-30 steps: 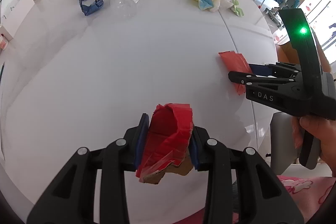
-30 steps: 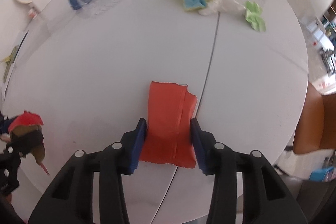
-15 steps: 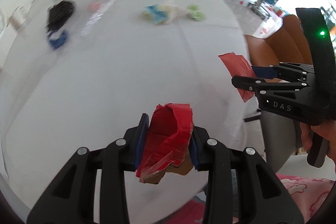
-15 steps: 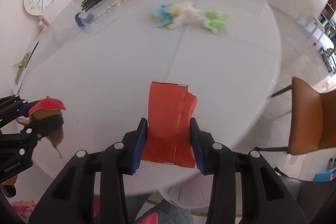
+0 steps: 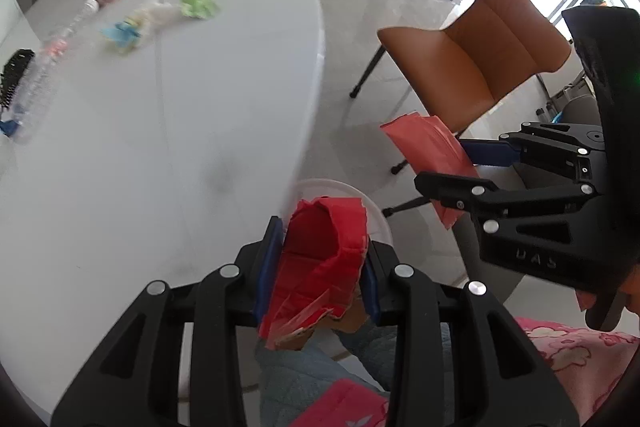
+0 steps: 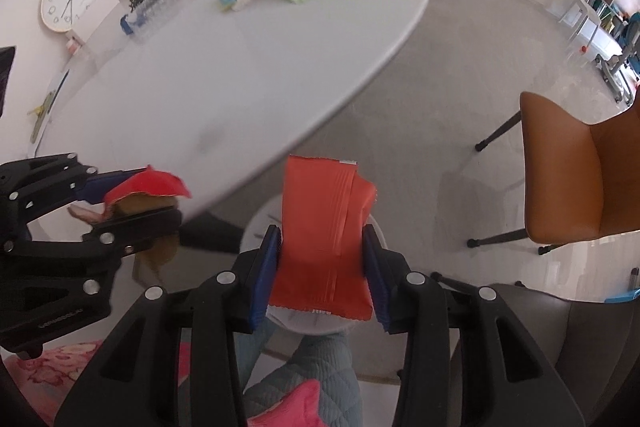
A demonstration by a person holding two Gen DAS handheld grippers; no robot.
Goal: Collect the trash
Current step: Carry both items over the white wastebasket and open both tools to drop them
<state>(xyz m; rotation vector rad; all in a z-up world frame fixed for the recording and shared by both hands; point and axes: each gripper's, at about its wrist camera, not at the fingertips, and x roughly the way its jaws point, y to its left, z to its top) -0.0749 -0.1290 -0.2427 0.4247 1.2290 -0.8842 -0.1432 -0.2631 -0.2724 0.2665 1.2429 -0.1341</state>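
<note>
White bin [image 5: 376, 215] below both grippers mostly hidden: only a rim arc shows past the left gripper [image 5: 322, 263], and a pale patch under the right gripper [image 6: 324, 267]. Table [image 5: 160, 131] litter smeared by blur; paper wads near its far edge hard to tell apart. Left gripper clamped on crumpled red cardboard [image 5: 320, 259], its torn brown underside partly cut off. Right gripper clamped on flat orange-red wrapper [image 6: 324, 235], upright between blue pads. A second ago both pieces hung over the tabletop; now both are past the near edge, over floor and bin.
</note>
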